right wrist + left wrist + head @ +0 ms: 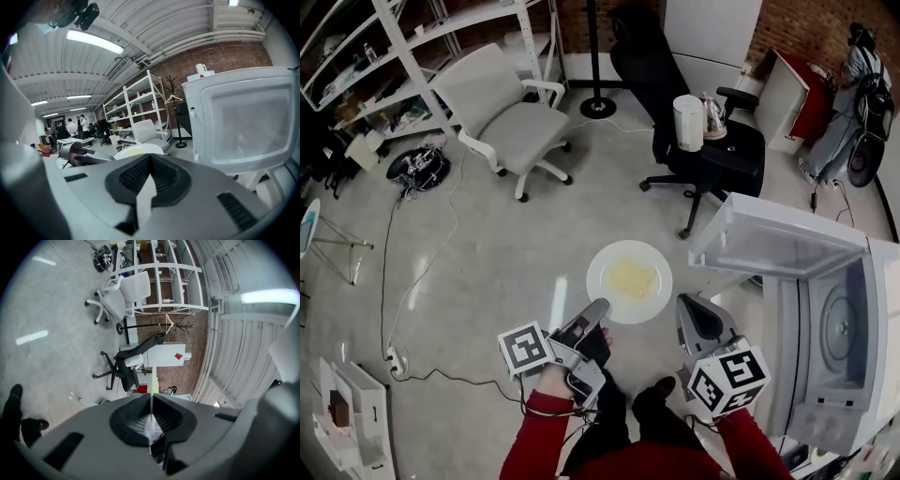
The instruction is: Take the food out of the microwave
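Red sleeves (539,441) nearest, one gripper per hand. Left gripper (596,313) and right gripper (686,311) are both clamped on the near rim of the white plate (605,265), one each side, yellow food (631,277) in the middle. The plate is in mid-air over the floor — clear of the microwave (836,330), door (778,239) open. Looks like the carry step. Next: hold it level, find a surface, set down — then release.

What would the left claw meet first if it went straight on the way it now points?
The plate, whose rim the left claw already clamps. Past the plate, the way looks free as far as the black office chair, which seems next in line, though depth is hard to judge.
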A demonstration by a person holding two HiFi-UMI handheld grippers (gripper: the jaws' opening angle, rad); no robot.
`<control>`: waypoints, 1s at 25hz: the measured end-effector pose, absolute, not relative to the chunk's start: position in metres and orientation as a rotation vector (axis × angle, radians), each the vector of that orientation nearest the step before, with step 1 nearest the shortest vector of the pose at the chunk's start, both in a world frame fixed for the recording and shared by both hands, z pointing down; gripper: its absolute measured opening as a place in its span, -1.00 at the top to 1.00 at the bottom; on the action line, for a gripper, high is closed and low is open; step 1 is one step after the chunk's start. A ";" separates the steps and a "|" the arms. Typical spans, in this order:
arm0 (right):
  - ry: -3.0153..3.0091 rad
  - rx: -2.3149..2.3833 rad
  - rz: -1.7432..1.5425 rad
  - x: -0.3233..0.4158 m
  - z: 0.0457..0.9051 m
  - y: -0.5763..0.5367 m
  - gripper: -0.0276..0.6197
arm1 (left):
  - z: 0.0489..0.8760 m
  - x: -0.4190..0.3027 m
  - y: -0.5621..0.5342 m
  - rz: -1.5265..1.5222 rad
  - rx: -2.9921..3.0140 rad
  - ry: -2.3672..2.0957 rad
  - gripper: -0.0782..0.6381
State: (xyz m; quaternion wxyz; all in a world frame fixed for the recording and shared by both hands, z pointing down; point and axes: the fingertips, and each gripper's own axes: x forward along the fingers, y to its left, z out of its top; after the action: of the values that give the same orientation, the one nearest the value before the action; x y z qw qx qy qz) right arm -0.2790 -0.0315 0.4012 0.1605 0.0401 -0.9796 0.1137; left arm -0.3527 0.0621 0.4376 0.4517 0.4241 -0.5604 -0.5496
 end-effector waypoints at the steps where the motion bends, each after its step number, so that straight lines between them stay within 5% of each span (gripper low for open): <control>1: -2.797 0.092 0.321 -0.286 0.402 -0.026 0.88 | 0.437 -0.359 0.069 -1.369 1.041 -1.396 0.72; 25: -2.760 -0.256 0.301 -0.380 0.413 0.062 0.88 | 0.438 -0.447 0.194 -1.561 0.850 -1.627 0.72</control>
State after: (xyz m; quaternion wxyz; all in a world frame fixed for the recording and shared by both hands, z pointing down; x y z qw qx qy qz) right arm -0.3798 0.0620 0.4135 0.1758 -0.0904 -0.9745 0.1064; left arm -0.4474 0.1943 0.4384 0.3581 0.3292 -0.6305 -0.6048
